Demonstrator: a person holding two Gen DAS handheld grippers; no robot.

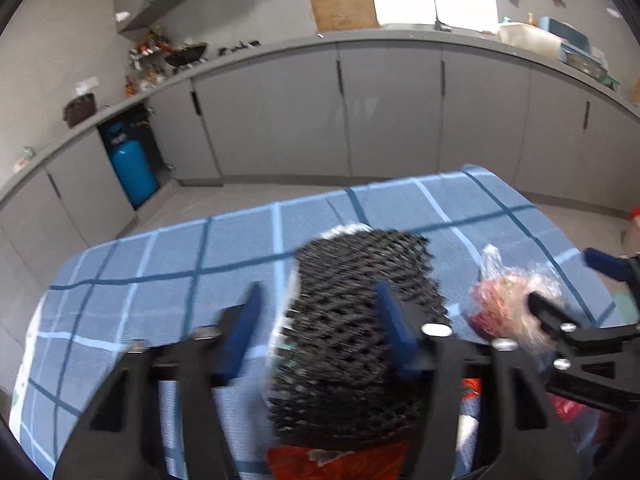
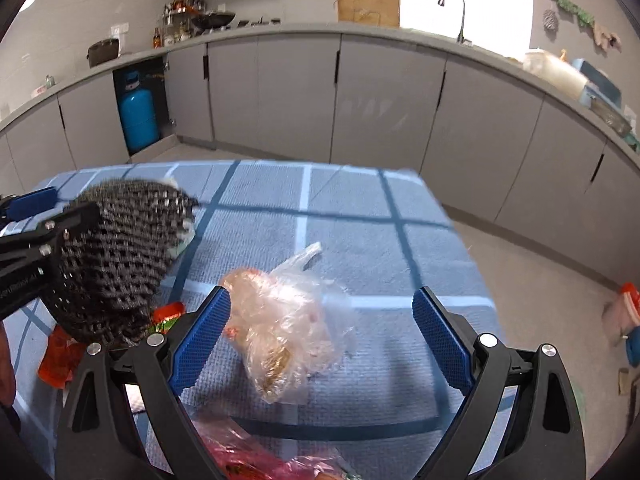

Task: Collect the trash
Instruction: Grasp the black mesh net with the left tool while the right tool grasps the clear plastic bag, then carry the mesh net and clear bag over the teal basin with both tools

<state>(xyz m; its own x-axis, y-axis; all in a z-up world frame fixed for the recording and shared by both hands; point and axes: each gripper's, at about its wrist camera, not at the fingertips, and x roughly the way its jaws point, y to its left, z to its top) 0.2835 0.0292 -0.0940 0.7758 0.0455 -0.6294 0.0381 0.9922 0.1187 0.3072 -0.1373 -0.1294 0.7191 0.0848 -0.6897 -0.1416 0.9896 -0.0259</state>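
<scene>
blue checked tablecloth [image 2: 360,208] carries a black mesh bin [image 1: 352,320], which the left gripper [image 1: 316,320] has one finger inside, grip unclear; a clear plastic bag [image 2: 288,320] lies between the right gripper [image 2: 320,340] fingers, released

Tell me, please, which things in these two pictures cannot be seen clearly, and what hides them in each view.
- Black mesh basket: left wrist view, blurred; its base is hidden behind the left gripper, and whether the pads press it cannot be told.
- Clear plastic bag: right wrist view, contents indistinct through crumpled film.
- Red wrapper: partly hidden by the basket.
- Pink bag: cut off by the bottom edge, behind the right gripper.
</scene>
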